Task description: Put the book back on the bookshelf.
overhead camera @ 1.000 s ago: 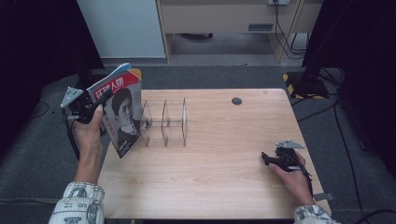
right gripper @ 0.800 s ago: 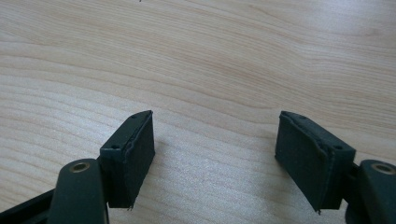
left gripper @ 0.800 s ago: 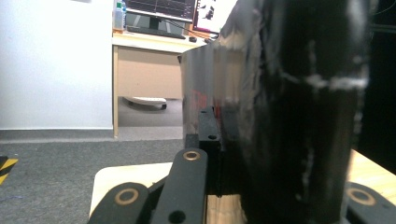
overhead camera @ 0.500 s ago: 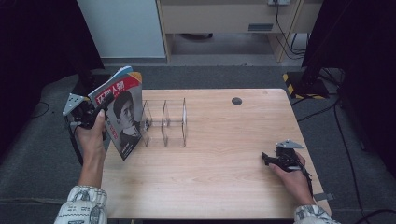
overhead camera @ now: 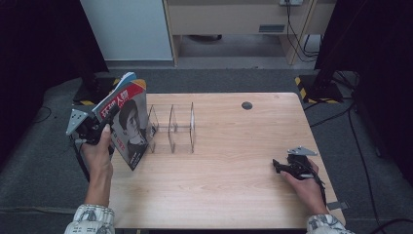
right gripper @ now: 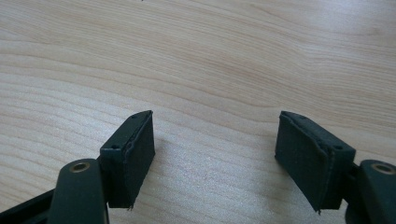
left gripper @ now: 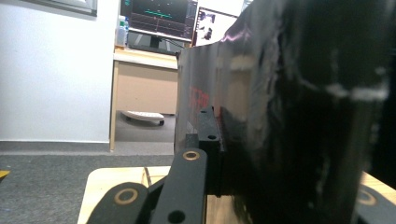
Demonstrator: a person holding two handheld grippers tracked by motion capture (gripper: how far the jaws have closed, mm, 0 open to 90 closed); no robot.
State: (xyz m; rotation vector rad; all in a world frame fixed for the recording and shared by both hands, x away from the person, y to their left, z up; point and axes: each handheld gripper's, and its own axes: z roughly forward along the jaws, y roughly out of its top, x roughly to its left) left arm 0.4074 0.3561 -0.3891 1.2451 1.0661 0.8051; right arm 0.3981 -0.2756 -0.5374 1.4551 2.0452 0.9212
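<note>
Left gripper [overhead camera: 104, 127]: clamped on a magazine [overhead camera: 125, 124] near its spine edge, holding it upright and tilted above the left end of the surface [overhead camera: 234, 185], its lower corner touching or just above the wood.
Magazine: just left of a clear rack [overhead camera: 171, 127] with 3 upright dividers, its cover facing the person.
Step in hand: judged to be slotting the magazine into the rack; square it parallel to the dividers, lower the bottom edge into the nearest slot, release only once it leans on a divider.
In the way: the first divider's top edge could catch the floppy pages; the light rack may slide if nudged.
Black disc [overhead camera: 247, 105]: far side, well apart.
Right gripper [right gripper: 215, 158]: jaws spread, holding nothing, resting low over bare wood, well apart from the rack.
</note>
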